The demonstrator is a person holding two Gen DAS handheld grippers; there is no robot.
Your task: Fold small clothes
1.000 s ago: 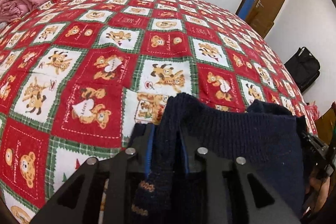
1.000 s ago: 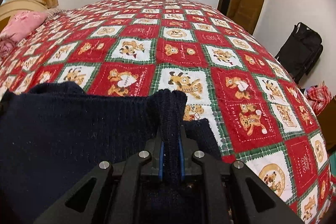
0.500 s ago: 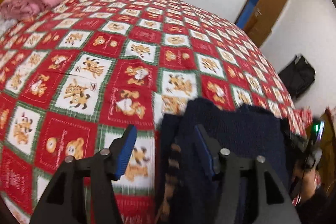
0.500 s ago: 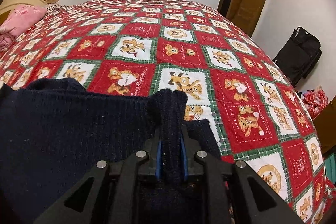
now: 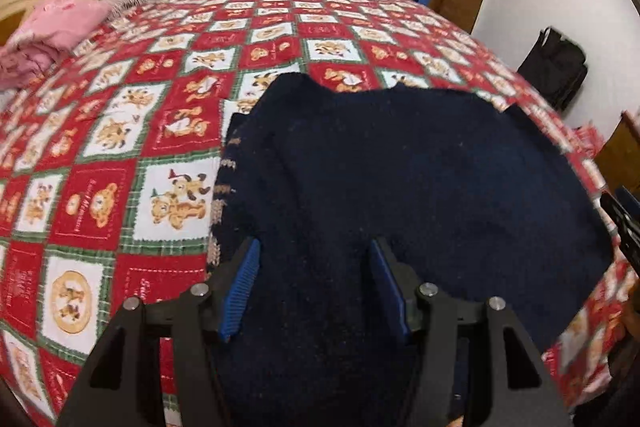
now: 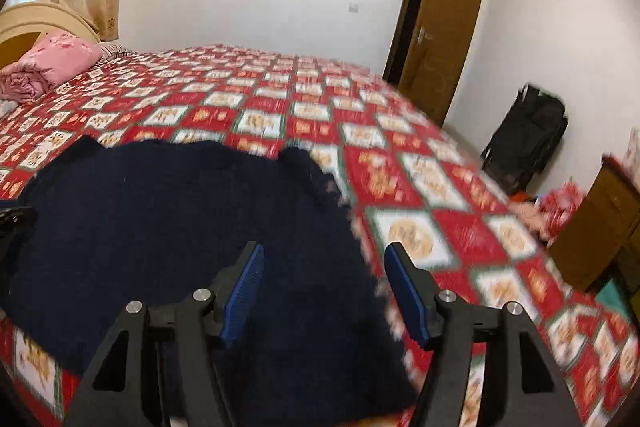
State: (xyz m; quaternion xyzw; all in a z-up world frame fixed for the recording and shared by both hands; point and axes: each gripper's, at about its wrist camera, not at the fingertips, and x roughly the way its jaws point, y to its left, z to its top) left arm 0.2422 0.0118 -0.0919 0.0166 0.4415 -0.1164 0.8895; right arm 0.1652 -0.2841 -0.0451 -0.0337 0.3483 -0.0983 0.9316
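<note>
a navy knitted sweater (image 5: 400, 179) lies flat on a bed's red teddy-bear quilt (image 5: 120, 131). above it, the left gripper (image 5: 314, 263) and right gripper (image 6: 324, 271) are both spread wide, holding nothing.

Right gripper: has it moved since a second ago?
Yes. The right gripper has let go of the navy sweater and pulled back upward: the door and wall now fill more of its view.

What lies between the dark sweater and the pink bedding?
Only bare patchwork quilt separates the navy sweater from the pink bedding, per the left wrist view.
</note>
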